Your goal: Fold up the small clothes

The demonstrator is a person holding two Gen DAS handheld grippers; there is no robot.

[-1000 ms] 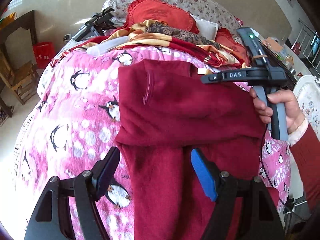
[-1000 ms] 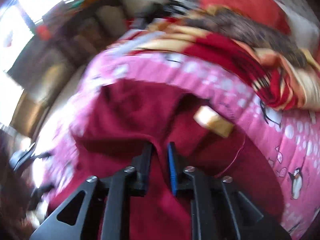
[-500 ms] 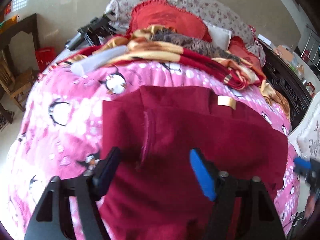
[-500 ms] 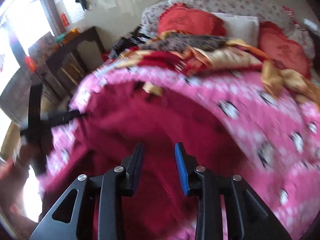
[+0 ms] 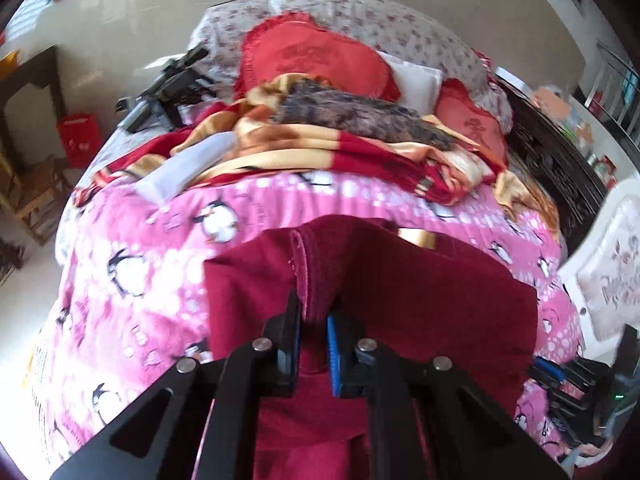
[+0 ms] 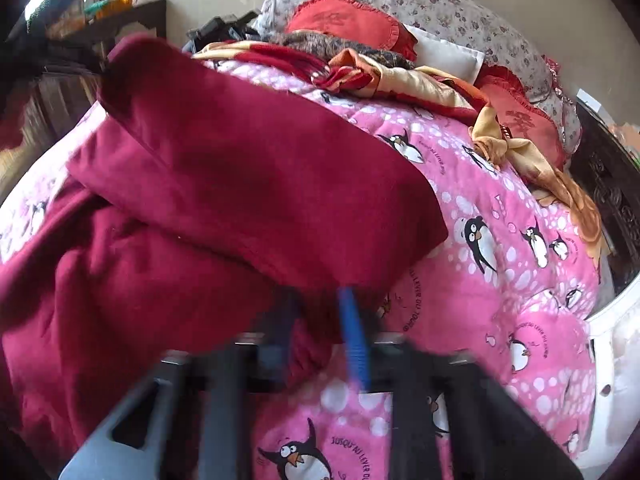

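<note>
Your left gripper (image 5: 313, 330) is pinching a seam of the dark red garment (image 5: 420, 292) on the pink penguin blanket (image 5: 132, 280), your right gripper (image 6: 320, 320) grips its right edge, so one fold looks made and more remain.

A dark red garment (image 6: 248, 184) lay folded over itself on the pink penguin blanket (image 6: 520, 280), filling the left and middle. The right gripper (image 6: 320, 328), blurred, sat at the garment's near edge with red cloth between its narrowly parted fingers. Far behind lay a red cushion (image 6: 344, 20) and a striped blanket (image 6: 400, 76).
</note>
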